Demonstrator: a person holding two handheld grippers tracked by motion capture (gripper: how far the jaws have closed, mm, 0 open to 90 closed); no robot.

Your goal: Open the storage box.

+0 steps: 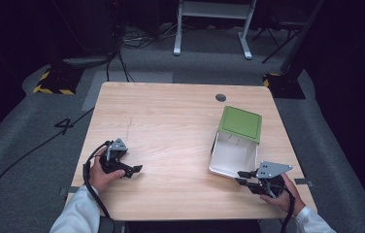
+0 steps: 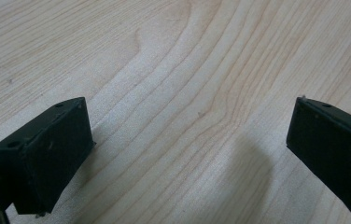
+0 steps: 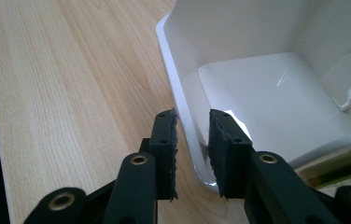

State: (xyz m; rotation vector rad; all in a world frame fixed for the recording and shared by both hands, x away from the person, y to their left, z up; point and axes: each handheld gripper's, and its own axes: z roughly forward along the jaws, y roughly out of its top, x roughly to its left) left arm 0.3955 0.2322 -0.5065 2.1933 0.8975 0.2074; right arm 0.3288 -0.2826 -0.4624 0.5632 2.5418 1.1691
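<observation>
The surface is a light wooden top with fine grain lines, roughly square with rounded corners, standing on grey carpeted floor. A small round grey cap sits flush in it near the far edge, right of centre. On the right half rests a white container, open and glossy inside, with a green lid folded back on its far side. The container lies near the right edge, well apart from the near left area of bare wood. A faint dark scratch line runs across the grain left of centre.
</observation>
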